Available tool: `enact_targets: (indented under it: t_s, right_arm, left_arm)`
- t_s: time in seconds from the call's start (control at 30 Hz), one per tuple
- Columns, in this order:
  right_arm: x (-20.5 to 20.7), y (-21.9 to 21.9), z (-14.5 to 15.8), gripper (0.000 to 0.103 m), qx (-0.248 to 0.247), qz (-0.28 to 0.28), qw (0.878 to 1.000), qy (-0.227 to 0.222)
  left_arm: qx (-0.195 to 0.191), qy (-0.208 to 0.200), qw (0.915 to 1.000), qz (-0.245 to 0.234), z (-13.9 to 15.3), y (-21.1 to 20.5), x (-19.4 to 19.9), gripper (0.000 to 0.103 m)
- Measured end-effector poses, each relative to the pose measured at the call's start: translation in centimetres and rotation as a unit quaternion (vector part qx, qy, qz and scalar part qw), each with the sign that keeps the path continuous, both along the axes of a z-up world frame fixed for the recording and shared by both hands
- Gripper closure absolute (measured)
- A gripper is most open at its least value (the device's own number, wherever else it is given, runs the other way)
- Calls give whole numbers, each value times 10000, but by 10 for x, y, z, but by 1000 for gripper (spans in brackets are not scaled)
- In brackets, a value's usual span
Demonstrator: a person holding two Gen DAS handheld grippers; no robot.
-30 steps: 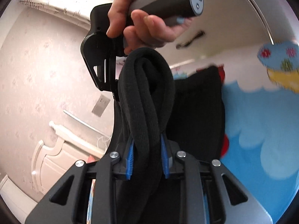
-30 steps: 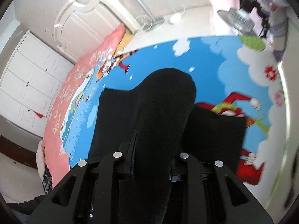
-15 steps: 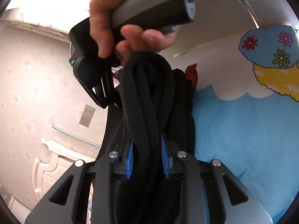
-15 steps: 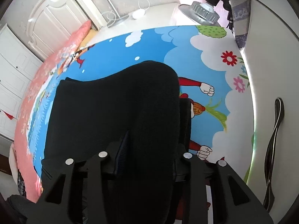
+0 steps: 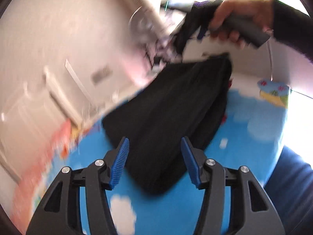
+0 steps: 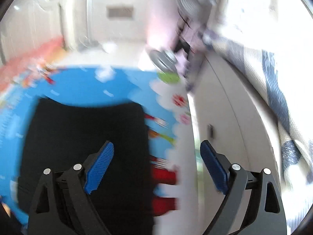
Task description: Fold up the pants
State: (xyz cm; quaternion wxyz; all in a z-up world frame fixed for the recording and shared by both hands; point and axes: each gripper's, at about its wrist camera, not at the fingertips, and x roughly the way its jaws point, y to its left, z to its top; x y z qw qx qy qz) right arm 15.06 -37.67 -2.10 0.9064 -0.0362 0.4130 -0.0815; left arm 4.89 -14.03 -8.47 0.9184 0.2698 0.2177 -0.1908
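The black pants [image 5: 168, 113] lie folded in a flat rectangle on the blue cartoon play mat [image 5: 244, 166]. My left gripper [image 5: 154, 146] is open and empty, raised above the near end of the pants. My right gripper [image 6: 156, 150] is open and empty, above the right edge of the pants [image 6: 86, 137]. The right gripper also shows in the left wrist view [image 5: 197, 29], held in a hand beyond the far end of the pants. Both views are motion-blurred.
A white cabinet [image 6: 225, 117] stands along the mat's right side, with patterned bedding [image 6: 277, 98] beyond. A fan [image 6: 164, 60] stands at the mat's far corner. White doors and a wall [image 5: 49, 78] lie to the left. A blue-clad leg [image 5: 289, 186] is at lower right.
Both grippers have opened and let go of the pants, which now lie folded on the mat. Both grippers have lifted and swung away from the cloth.
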Motion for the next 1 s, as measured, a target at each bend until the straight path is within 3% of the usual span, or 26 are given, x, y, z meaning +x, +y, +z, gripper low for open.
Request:
enact_targets:
  t_s: [0.07,0.13,0.23,0.3,0.33,0.37,0.4,0.47,0.57,0.83,0.9,1.0]
  right_arm:
    - [-1,37,8,15,274,727,9970,-3]
    - [9,83,2,15,213,1360,9902,213]
    - [33,148,-27,16,-398,1981,9761,798]
    - [49,188,-48,17,-740,2425,9607,1128]
    - [55,203,-56,17,-887,2577,9541,1243]
    - [58,213,-63,17,-1053,2677,9487,1314]
    - [61,223,-73,17,-1345,2739,9424,1371]
    - [72,231,-97,17,-1924,2604,9340,1511]
    - [80,224,-106,13,-1759,2437,9435,1397]
    - [75,220,-108,7,-1384,2115,9628,961]
    - [73,211,-96,8,-1027,2082,9689,862]
    - [55,183,-62,7,-772,1527,9849,265]
  left_arm:
    - [-140,186,9997,122,-5,15,-2,56]
    - [20,257,9997,51,-15,14,-3,59]
    - [391,87,9992,-48,-27,0,-6,59]
    - [589,211,9980,-82,-33,-4,1,58]
    - [668,200,9975,-77,-38,-3,3,61]
    - [771,228,9967,-105,-41,-3,6,79]
    - [945,305,9950,-105,-45,-6,10,87]
    - [1338,286,9901,-326,-48,-12,3,95]
    - [1963,-57,9795,-445,-62,-25,-12,96]
    - [1774,-140,9839,-169,-65,-28,-16,95]
    - [1646,-74,9861,-198,-61,-24,-16,94]
    - [1569,-48,9874,-215,-60,-19,-17,94]
